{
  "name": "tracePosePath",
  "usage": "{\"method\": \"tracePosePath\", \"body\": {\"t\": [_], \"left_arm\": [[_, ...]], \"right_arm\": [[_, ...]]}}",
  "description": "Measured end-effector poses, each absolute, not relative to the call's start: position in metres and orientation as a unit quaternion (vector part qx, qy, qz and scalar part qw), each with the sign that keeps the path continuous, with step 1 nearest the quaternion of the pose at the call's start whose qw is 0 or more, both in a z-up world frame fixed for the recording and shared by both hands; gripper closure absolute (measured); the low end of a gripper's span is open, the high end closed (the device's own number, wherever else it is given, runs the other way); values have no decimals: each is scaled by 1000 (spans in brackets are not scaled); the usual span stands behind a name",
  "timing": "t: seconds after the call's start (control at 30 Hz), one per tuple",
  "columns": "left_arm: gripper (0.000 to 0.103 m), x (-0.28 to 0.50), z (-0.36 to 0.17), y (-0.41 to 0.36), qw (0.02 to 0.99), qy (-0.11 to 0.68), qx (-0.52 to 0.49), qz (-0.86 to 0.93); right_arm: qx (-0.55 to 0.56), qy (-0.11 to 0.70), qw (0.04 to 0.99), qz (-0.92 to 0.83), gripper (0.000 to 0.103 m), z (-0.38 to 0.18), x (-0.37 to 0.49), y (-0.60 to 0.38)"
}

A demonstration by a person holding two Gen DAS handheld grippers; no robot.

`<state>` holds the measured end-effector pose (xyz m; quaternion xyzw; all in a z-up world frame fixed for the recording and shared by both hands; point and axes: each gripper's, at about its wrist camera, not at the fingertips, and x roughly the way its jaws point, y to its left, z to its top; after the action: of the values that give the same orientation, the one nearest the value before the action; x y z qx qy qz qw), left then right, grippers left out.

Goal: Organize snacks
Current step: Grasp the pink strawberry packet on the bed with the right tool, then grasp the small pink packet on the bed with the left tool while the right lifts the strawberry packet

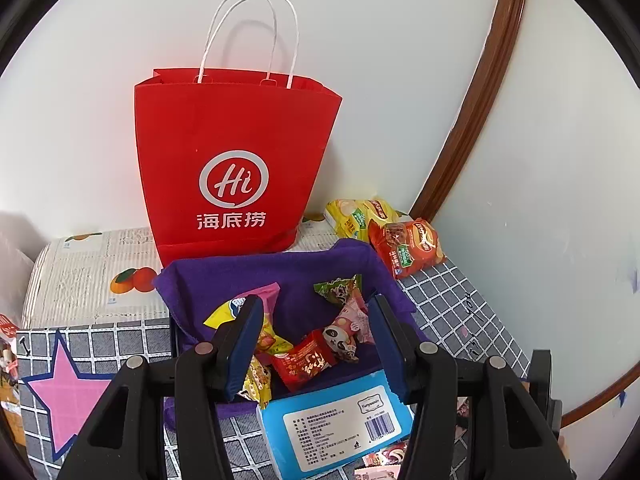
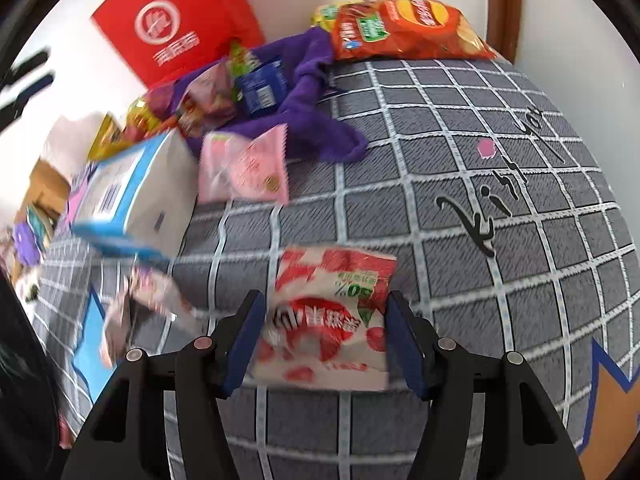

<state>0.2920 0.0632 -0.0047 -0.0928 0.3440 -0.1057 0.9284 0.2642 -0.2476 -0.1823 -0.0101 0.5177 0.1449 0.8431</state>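
In the left wrist view a purple cloth-lined box (image 1: 304,268) holds several small snack packets, among them a red one (image 1: 304,360) and a green one (image 1: 336,288). My left gripper (image 1: 316,340) is open and hovers just above them, holding nothing. In the right wrist view my right gripper (image 2: 324,340) is open around a red-and-white strawberry snack packet (image 2: 328,316) that lies on the grey checked tablecloth (image 2: 440,160); the pads look apart from it. A pink packet (image 2: 244,166) lies beyond it.
A red paper bag (image 1: 236,160) stands against the wall behind the box. Orange (image 1: 408,244) and yellow (image 1: 356,216) chip bags lie at the back right. A blue-and-white wipes pack (image 1: 336,420) leans at the box's front. More packets (image 2: 148,308) lie on the left.
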Motion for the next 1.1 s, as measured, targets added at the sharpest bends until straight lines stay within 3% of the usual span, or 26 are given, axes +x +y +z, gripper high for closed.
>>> {"method": "tracePosePath", "body": {"t": [0.2,0.33,0.37,0.47,0.5,0.8,1.1], "left_arm": [[51,292,-7,52,928,346,-79,-108],[51,293,-10,44,927,351,-66,-111],[51,293,-11,41,927,353,-62,-111],[51,294,-13,38,927,354,-56,-111],[51,294,-14,37,927,355,-54,-111],[51,296,-26,18,922,370,-30,-111],[51,278,-39,-5,912,393,-2,-115]], "right_arm": [[-93,479,867,106,22,-194,247,-218],[-61,445,890,84,20,-197,247,-223],[-54,439,894,77,20,-197,248,-226],[-53,427,901,60,42,-194,248,-233],[-44,426,901,66,44,-193,249,-240],[7,369,921,125,46,-176,232,-254],[-51,280,952,116,46,-141,191,-229]]}}
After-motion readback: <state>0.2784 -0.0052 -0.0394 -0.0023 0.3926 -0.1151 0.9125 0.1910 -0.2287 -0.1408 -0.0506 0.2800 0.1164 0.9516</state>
